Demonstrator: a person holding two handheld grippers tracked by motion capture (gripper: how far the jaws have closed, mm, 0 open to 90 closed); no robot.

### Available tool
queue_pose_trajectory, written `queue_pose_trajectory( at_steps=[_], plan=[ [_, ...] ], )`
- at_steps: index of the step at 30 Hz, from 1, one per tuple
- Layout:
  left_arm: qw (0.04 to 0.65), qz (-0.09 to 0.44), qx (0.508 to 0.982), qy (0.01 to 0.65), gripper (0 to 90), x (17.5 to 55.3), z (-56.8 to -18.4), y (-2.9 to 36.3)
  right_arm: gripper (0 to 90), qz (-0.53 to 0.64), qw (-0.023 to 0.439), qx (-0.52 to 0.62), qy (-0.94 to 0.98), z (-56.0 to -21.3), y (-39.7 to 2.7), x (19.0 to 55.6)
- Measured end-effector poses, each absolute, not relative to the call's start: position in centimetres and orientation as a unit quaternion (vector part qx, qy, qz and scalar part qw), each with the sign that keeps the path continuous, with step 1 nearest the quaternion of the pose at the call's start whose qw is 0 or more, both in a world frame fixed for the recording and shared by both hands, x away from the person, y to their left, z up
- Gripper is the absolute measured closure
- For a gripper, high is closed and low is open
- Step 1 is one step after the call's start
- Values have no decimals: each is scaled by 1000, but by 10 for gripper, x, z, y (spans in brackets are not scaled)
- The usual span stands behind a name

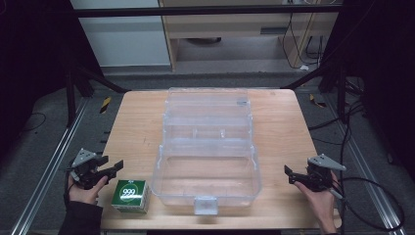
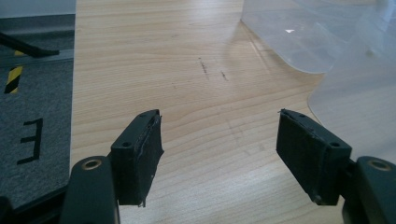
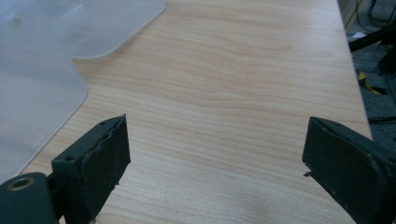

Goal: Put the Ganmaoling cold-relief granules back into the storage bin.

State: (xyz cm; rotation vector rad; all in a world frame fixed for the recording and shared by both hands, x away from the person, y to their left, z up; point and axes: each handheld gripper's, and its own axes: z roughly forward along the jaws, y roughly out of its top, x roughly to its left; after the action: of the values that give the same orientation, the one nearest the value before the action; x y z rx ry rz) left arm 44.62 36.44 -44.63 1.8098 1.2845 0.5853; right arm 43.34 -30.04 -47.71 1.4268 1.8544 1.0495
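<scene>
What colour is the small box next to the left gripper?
The small box is green and white, with white "999" lettering on its green top; the high view shows it best.

Black cables [image 1: 364, 188] trail over grey floor [image 1: 44, 147] beside yellow-black hazard tape [image 1: 105, 104].

Green-and-white carton [image 1: 130, 196] upright, just beside open clear box [image 1: 207, 147].

Overall light: dim, cool, even, from overhead.
Surroundings: floor and frame fall into near-black at the sides.
Counter [image 1: 137, 132]: brightest area, soft faint shadows.
Clear box [image 1: 208, 147]: pale glare patches.
Gripper views: sharp, slight softness on the nearest parts.
</scene>
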Motion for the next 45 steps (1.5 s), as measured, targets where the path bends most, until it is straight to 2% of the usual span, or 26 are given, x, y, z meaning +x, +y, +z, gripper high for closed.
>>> queue_pose_trajectory(
  at_steps=[4, 11, 21, 41, 45],
  plan=[
    [415, 224, 734, 488, 284, 446, -443, 363, 55, 394, 283, 532, 694, -476, -301, 429],
    [425, 217, 748, 461, 262, 442, -433, 359, 55, 402, 292, 540, 679, -473, -304, 424],
    [411, 191, 794, 406, 227, 444, -409, 361, 57, 391, 291, 538, 688, -474, -303, 422],
    [337, 141, 887, 282, 150, 450, -372, 346, 59, 381, 291, 524, 704, -477, -301, 423],
    [314, 132, 910, 239, 137, 448, -368, 338, 58, 376, 291, 519, 711, -479, -300, 423]
  ],
)
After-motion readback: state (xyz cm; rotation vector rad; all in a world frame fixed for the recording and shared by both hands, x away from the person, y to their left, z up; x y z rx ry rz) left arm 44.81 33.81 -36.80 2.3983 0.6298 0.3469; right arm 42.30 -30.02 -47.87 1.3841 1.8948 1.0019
